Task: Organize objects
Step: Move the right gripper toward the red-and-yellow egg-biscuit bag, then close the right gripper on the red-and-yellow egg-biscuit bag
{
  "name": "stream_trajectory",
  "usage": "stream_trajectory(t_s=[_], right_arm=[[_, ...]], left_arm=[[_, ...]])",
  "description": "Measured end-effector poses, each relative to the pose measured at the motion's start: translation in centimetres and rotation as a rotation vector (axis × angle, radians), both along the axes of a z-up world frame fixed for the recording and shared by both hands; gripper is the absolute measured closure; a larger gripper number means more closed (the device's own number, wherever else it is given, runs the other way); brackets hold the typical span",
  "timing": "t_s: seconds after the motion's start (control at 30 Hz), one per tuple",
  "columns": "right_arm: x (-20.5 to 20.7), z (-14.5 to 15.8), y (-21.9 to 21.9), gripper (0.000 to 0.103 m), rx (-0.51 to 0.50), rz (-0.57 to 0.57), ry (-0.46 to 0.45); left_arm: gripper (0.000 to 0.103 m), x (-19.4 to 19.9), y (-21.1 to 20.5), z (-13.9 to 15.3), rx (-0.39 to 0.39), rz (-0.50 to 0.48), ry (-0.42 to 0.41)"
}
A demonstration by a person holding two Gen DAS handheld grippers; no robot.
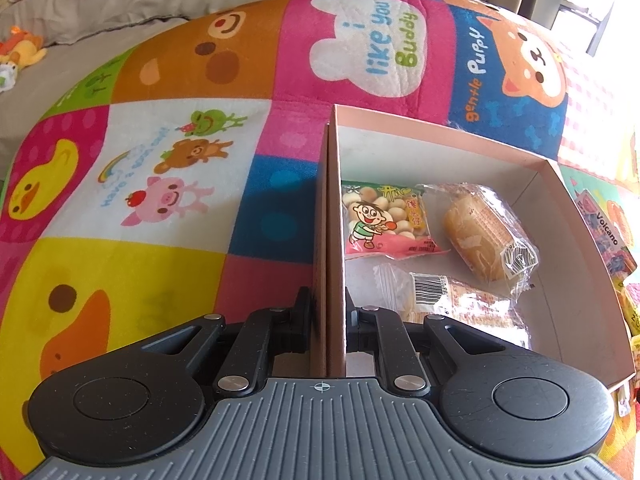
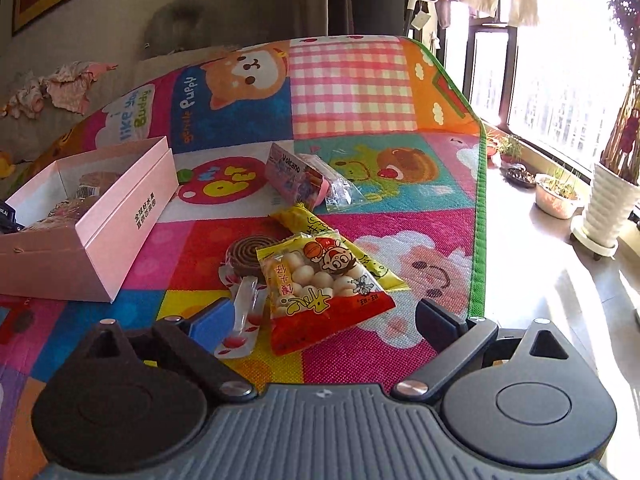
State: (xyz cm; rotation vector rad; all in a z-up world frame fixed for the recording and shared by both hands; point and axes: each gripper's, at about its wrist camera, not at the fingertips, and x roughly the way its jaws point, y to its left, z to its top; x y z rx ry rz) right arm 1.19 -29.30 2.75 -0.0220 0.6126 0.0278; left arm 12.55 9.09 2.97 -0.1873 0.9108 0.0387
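Observation:
My left gripper (image 1: pixel 327 312) is shut on the left wall of the pink box (image 1: pixel 334 216). Inside the box lie a green-pink biscuit packet (image 1: pixel 382 220), a wrapped bun (image 1: pixel 486 236) and a clear cracker packet (image 1: pixel 460 296). In the right wrist view the box (image 2: pixel 120 220) stands at the left. My right gripper (image 2: pixel 324 320) is open, with its jaws on either side of a yellow-red biscuit packet (image 2: pixel 320 284) on the mat. A coil candy packet (image 2: pixel 248 260), a yellow bar (image 2: pixel 332 236) and a pink Volcano packet (image 2: pixel 296 178) lie beyond it.
The colourful play mat (image 2: pixel 352 92) ends at a green edge (image 2: pixel 478 240) on the right, with floor, plant pots (image 2: pixel 558 196) and a window beyond. A grey sofa (image 1: pixel 100 8) with clothes lies behind the mat.

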Motion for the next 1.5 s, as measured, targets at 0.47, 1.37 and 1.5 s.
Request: stream_trajectory(t_s=[0.47, 1.37, 1.5], right_arm=[[0.9, 0.5, 0.4, 0.007, 0.184, 0.175, 0.097], [-0.9, 0.3, 1.2, 0.047, 0.044, 0.184, 0.114], [-3.0, 0.6, 0.5, 0.046, 0.043, 0.234, 0.154]], left_arm=[[0.088, 0.0, 0.1, -0.1, -0.013, -0.001, 0.0], [0.088, -0.1, 0.2, -0.1, -0.018, 0.004, 0.0], [0.088, -0.1, 0.2, -0.1, -0.02, 0.004, -0.002]])
